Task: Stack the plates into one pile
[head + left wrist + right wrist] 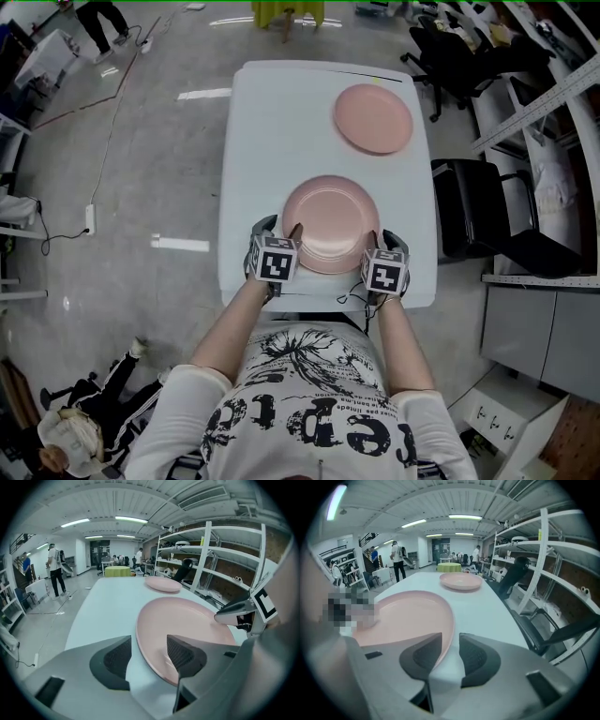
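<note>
Two pink plates lie on the white table (272,122). The near plate (326,220) (187,620) (408,616) rests by the table's front edge, and the far plate (373,117) (163,584) (461,581) sits alone at the back right. My left gripper (284,231) (149,656) straddles the near plate's left rim; its jaws stand apart and the outer pad is clear of the rim. My right gripper (380,240) (450,656) straddles the right rim the same way, with a gap beside the outer pad. The plate lies flat on the table.
A black chair (480,214) stands close to the table's right side, and another one (450,56) is further back. Metal shelving (543,550) runs along the right. A cable and power strip (90,217) lie on the floor at the left. People stand far off.
</note>
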